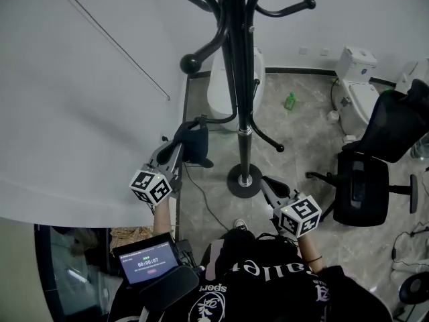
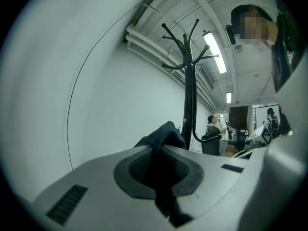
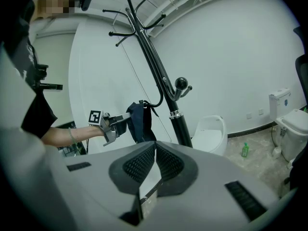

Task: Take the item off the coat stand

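Pinching a fold of the dark cloth item point(image 1: 198, 146) right by a low hook of the coat stand point(image 1: 240, 79), the left hand-held gripper point(image 1: 179, 147) has a good hold, since it looks soft, floppy and light; the right hand-held gripper point(image 1: 269, 182) is closed, empty.

We see the right gripper point(image 3: 156, 143) with its ribbed pads closed tip to tip, nothing between them. Beyond, the left gripper point(image 3: 122, 119) clamps a dark blue fabric item point(image 3: 138, 123) at a lower hook of the tall black metal coat stand point(image 3: 153, 57).
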Demonstrator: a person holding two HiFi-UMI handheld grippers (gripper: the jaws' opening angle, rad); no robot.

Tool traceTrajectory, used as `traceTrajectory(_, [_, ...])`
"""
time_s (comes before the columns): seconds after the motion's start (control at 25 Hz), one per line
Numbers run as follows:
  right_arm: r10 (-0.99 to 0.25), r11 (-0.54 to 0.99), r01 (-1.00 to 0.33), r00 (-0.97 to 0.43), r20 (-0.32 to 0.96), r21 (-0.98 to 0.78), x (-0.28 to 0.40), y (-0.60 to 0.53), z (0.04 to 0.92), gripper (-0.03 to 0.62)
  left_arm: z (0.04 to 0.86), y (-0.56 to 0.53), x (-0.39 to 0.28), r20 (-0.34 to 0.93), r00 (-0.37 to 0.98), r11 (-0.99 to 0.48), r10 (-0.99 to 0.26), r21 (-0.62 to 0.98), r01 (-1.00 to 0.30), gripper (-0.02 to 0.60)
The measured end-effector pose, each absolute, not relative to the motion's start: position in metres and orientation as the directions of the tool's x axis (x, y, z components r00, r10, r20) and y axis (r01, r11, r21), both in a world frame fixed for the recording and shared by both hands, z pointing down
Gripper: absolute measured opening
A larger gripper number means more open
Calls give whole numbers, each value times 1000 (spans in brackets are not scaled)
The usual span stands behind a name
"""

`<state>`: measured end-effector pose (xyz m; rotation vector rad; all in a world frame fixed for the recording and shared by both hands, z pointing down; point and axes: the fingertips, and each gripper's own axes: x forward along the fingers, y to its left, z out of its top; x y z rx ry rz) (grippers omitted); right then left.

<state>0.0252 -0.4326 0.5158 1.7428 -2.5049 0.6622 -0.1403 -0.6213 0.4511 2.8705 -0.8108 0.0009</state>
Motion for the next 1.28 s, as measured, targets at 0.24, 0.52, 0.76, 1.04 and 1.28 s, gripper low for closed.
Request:
traceTrajectory(0.24, [-882, 307, -892, -398, 252, -332, 21, -429, 517, 18, 448, -630, -173, -33, 752, -730, -658, 273, -626, 14])
traceTrajectory(0.52, [-868, 339, -878, -430, 247, -337, 14, -426, 516, 18, 445, -620, -211, -30, 694, -672, -719, 281, -685, 14])
traceTrajectory(0.76, [-862, 352, -868, -447, 242, -350, 21, -417, 518, 18, 464, -583, -215, 57, 678, -647, -733, 249, -721, 14])
traceTrajectory(1.04, [-832, 408, -841, -503, 234, -356, 33, -390, 515, 18, 473, -519, -192, 62, 661, -614, -748, 314, -724, 14])
traceTrajectory(1.28, [-803, 462, -813, -553, 221, -354, 49, -353, 510, 18, 475, -450, -156, 62, 645, -590, -761, 347, -729, 14])
